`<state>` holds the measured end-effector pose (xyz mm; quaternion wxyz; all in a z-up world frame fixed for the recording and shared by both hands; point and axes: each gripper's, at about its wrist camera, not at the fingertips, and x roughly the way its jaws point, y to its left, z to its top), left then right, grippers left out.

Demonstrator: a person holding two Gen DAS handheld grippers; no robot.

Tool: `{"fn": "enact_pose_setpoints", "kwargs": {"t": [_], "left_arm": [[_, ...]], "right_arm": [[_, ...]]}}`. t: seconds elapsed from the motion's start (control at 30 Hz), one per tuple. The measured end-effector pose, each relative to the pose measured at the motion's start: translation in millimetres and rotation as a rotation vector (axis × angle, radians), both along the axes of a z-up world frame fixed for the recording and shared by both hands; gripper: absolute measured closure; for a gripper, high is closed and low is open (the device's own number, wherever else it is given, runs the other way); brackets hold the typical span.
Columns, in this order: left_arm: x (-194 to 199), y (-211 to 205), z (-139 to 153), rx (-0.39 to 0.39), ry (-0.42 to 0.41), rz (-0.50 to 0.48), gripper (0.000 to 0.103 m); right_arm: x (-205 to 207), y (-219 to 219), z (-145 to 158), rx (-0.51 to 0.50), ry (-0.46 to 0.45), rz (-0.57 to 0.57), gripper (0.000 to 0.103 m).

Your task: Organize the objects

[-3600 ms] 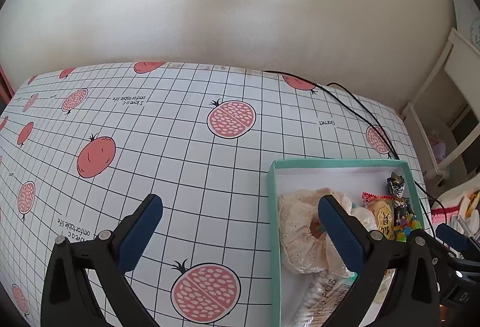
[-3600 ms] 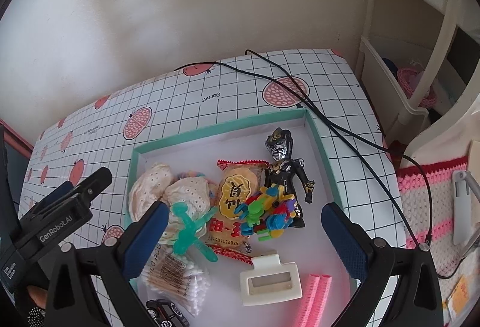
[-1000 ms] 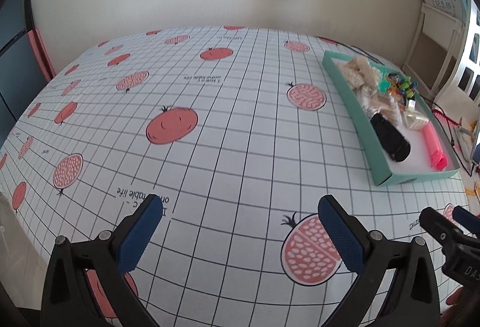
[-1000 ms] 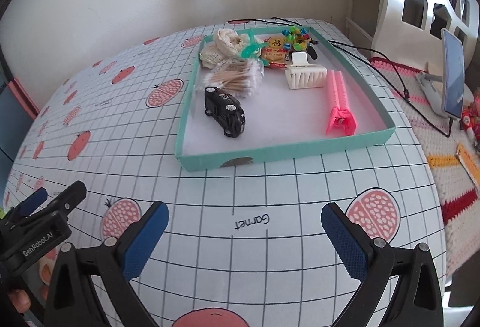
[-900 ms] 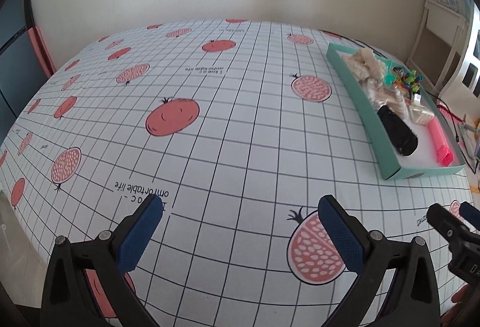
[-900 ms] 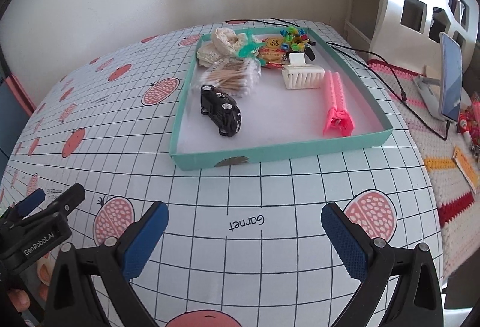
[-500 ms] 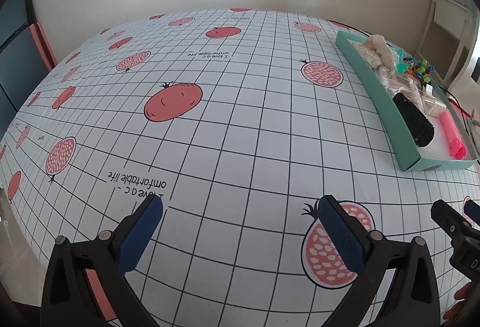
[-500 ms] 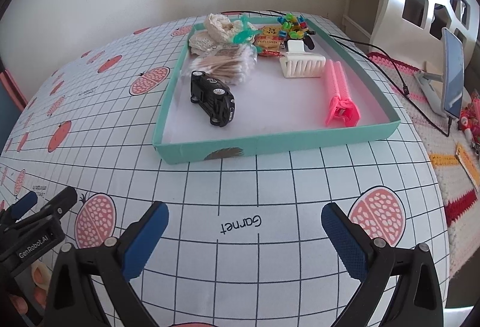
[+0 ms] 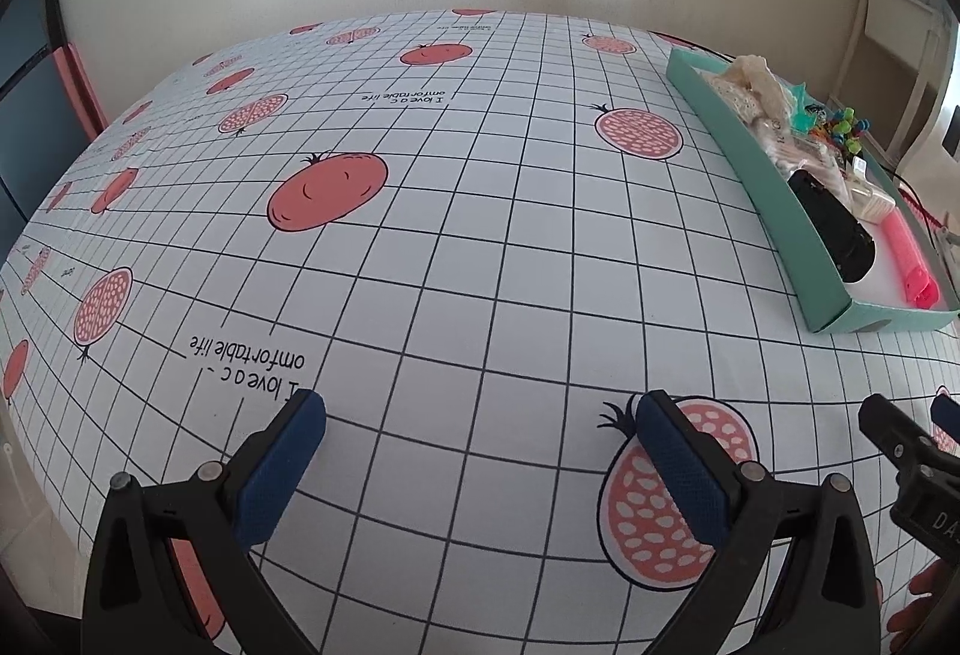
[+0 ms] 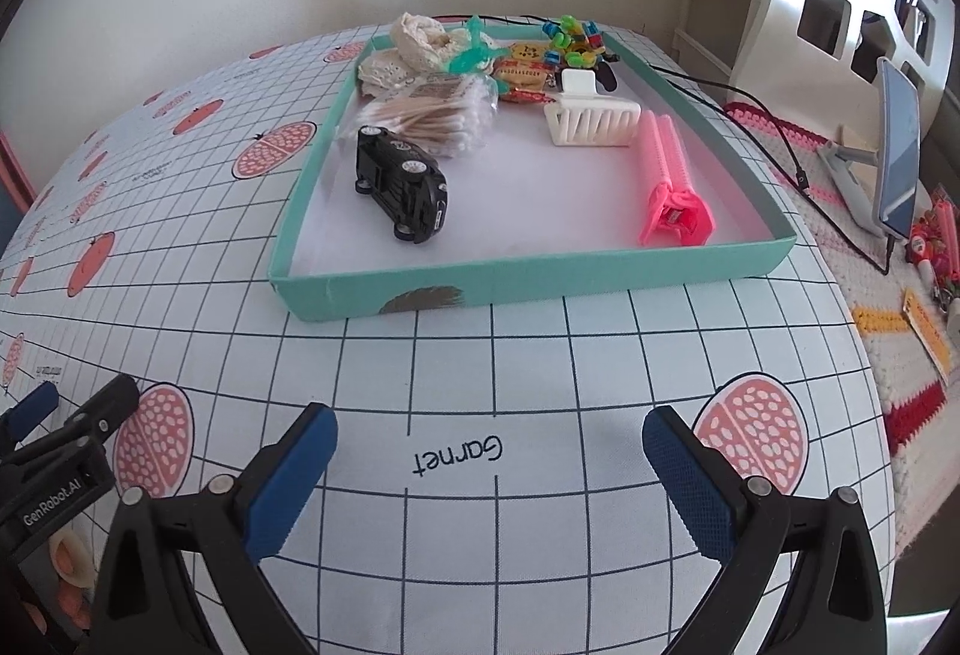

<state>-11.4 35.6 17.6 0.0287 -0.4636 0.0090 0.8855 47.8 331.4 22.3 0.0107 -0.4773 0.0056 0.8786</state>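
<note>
Ahead of the right gripper (image 10: 489, 445), whose jaws are standing apart and empty, a teal tray (image 10: 540, 277) is holding a black toy car (image 10: 401, 184). Left gripper (image 9: 480, 430) is gaping too, the tray lying far to its right.

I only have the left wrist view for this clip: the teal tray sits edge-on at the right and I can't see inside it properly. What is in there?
Observer: From the right wrist view, a black toy car lies near the tray's front left corner.
Reviewer: And that pink thing beside it?
Observer: A pink hair clip, lying along the right wall; a white claw clip sits just behind it.
Reviewer: Is the right gripper holding anything?
Observer: No. The right gripper is open, over bare tablecloth in front of the tray.
Reviewer: Anything off the table?
Observer: A phone on a stand stands to the right, beyond the table edge.
</note>
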Motion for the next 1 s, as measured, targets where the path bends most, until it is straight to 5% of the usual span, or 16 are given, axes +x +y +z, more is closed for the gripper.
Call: {"fn": "enact_pose_setpoints", "kwargs": {"t": [1.0], "left_arm": [[1.1, -3.6, -2.7, 0.016, 0.037, 0.019, 0.000]], "right_arm": [[4.1, 1.2, -4.1, 0.006, 0.030, -0.012, 0.000]]}}
